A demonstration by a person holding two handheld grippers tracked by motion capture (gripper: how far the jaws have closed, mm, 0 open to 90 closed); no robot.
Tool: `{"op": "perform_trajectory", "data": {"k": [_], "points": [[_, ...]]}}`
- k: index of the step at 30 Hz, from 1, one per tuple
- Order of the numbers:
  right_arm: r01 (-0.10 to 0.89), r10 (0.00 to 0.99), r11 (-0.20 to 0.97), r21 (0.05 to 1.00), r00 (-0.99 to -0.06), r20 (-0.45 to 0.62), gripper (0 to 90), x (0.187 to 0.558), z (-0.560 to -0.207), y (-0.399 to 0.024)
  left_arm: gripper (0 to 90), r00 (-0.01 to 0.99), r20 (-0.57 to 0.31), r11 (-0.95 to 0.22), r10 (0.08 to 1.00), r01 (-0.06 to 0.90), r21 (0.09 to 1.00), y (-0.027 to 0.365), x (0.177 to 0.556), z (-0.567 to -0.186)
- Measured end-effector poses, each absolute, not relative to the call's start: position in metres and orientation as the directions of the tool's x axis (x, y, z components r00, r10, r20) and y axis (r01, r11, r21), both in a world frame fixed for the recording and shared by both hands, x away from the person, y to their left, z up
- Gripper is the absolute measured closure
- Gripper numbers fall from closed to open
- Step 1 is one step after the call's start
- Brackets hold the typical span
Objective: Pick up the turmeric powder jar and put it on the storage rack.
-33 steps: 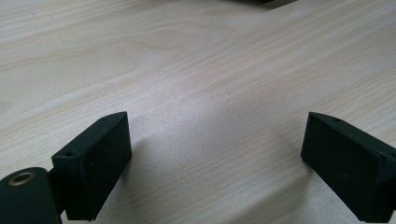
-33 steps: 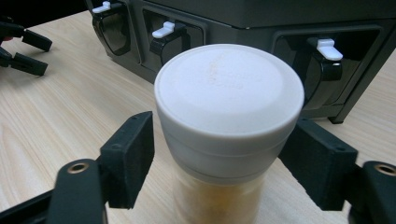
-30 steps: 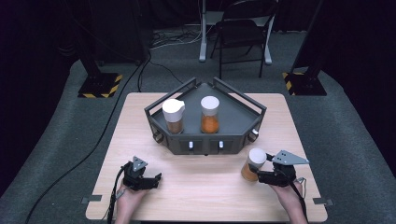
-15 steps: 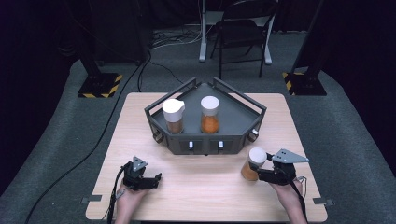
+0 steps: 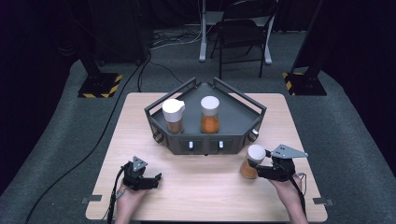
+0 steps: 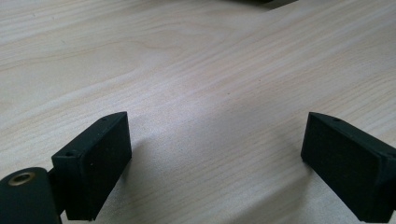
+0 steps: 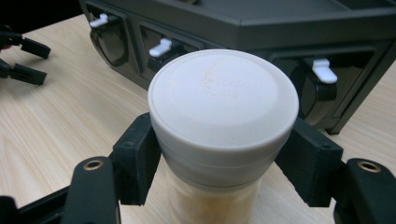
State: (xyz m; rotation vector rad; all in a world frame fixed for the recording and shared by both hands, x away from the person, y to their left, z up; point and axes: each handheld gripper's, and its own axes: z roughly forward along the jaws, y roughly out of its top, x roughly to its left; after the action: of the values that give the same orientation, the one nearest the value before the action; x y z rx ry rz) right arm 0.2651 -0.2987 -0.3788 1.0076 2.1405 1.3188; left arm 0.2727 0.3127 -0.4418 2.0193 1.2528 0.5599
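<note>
Your right tool (image 5: 259, 163) is pinching a white-capped jar (image 5: 252, 161) just under its cap, one jaw pressed to each side; in the right gripper view the jar (image 7: 223, 121) stands upright between the black jaws, with pale orange-tan powder showing through the clear wall below the cap. That jar sits on the counter (image 5: 205, 196) just in front of the right front corner of the dark grey tray (image 5: 233, 119), close to it but apart.

Inside the tray you have two more jars, both upright. The left one (image 5: 173, 115) has a white lid with a small spout and holds brownish powder in its lower part. The one beside it (image 5: 210, 114) has a flat white cap and is about half full of bright orange powder. The two stand near each other without touching.

Your left tool (image 5: 156, 179) rests low over bare counter near the front left, its jaws spread wide with nothing between them; the left gripper view shows wood grain (image 6: 210, 93) in the gap.
</note>
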Motion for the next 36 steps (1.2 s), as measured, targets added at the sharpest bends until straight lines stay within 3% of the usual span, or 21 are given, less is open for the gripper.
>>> {"op": "perform_trajectory", "data": {"k": [36], "points": [[0.322, 0.768, 0.294, 0.9, -0.64, -0.022, 33.7, 0.285, -0.284, -0.271, 8.5, 0.443, 0.004, -0.3, 0.897, 0.601, 0.74, 0.313, 0.273, -0.442]]}}
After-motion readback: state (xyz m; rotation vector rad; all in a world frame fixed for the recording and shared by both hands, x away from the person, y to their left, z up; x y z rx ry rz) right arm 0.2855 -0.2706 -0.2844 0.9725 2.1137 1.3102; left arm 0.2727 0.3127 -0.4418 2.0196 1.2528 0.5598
